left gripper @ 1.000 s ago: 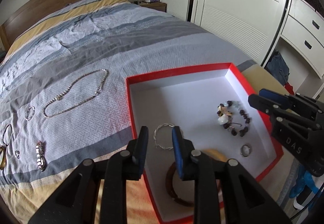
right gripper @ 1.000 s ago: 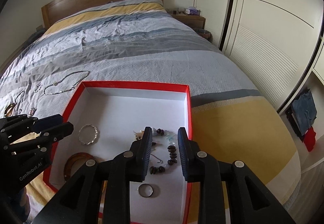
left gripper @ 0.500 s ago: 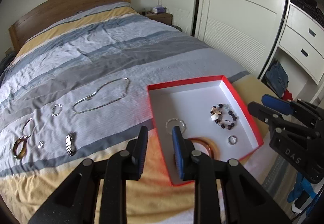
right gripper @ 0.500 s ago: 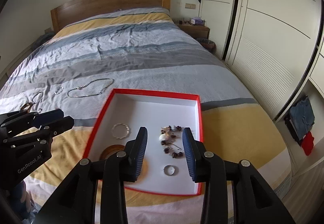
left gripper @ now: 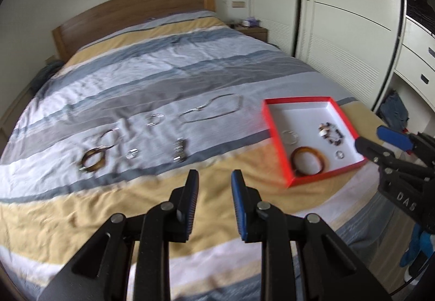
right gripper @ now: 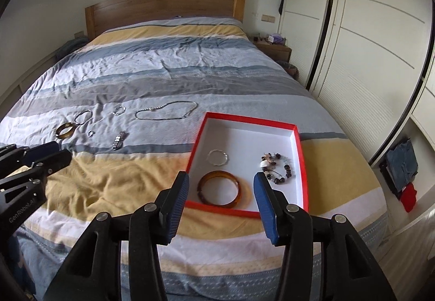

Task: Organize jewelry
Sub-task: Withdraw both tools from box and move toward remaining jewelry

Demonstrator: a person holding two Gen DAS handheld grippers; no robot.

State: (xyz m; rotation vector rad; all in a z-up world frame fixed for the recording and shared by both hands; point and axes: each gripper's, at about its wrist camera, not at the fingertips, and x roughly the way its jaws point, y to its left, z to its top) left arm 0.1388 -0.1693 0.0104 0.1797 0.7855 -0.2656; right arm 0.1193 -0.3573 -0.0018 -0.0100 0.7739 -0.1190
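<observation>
A red box (left gripper: 272,121) (right gripper: 195,148) with a white inside lies on the striped bed. It holds an amber bangle (left gripper: 308,161) (right gripper: 219,189), a silver bangle (right gripper: 217,157), a beaded bracelet (right gripper: 277,167) and a ring (left gripper: 339,155). Left of it on the cover lie a chain necklace (left gripper: 214,110) (right gripper: 165,110), a link bracelet (left gripper: 179,150), a small ring (left gripper: 132,153), a brown bangle (left gripper: 93,162) and thin hoops (left gripper: 155,120). My left gripper (left gripper: 214,178) hangs open and empty above the yellow stripe. My right gripper (right gripper: 221,181) hovers before the box, its jaws opening, nothing between them.
White wardrobe doors (right gripper: 367,56) run along the bed's right side, with folded clothes (right gripper: 402,162) on the floor by them. A wooden headboard (right gripper: 163,4) and a nightstand (right gripper: 274,49) stand at the far end.
Both grippers have pulled back and up from the box, so more of the bed shows. The left view swung left toward the loose jewelry. The right jaws have widened.
</observation>
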